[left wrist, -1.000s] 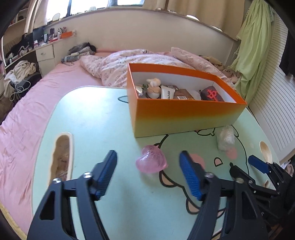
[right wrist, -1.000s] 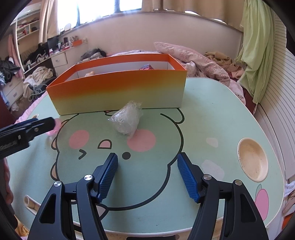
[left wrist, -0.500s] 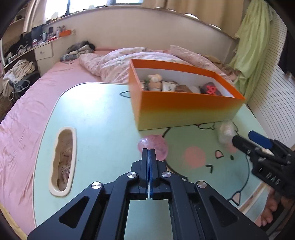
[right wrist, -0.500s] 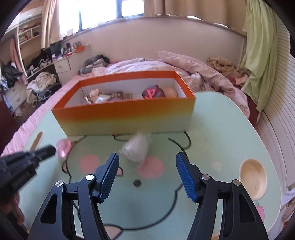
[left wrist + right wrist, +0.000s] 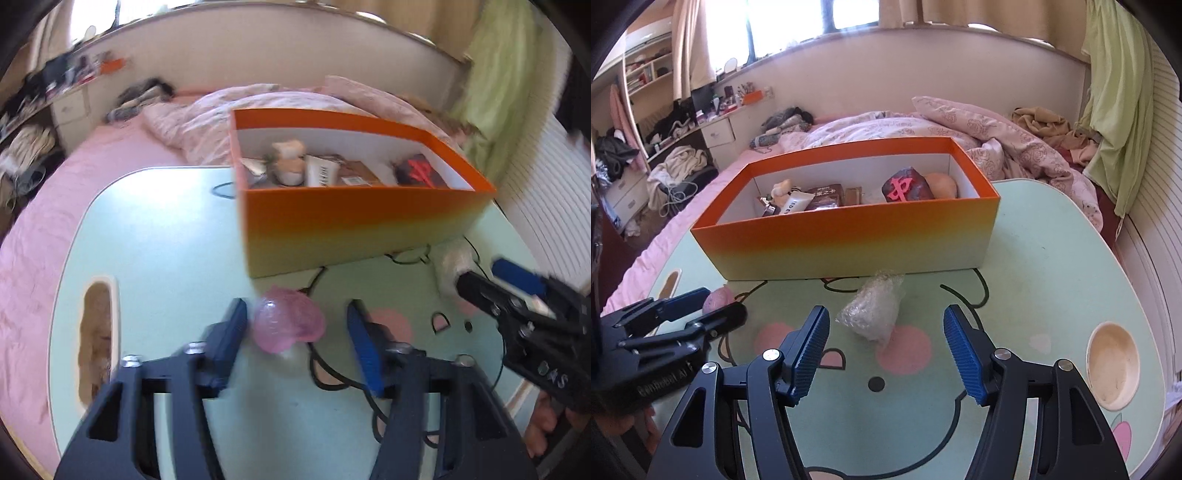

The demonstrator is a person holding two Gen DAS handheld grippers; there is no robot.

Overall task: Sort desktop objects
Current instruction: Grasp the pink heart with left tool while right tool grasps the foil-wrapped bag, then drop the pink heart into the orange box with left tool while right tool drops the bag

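The left gripper [image 5: 295, 332] is held low over the table [image 5: 166, 240], fingers spread, the pink shell [image 5: 288, 323] lying between them, nearer the left pad; the right gripper [image 5: 886, 347] is level, fingers wide, the plastic bag [image 5: 873, 310] just ahead between them; beyond both stands the orange box [image 5: 849, 243], part-filled.

Two fisheye views look forward along each gripper's fingers, low and close over the bench [image 5: 166, 229]. The left view faces the orange box [image 5: 351, 225] from its left corner. The right view faces the box's long side squarely [image 5: 849, 243]. Both share the box, the bench and the bed [image 5: 979, 129] behind.
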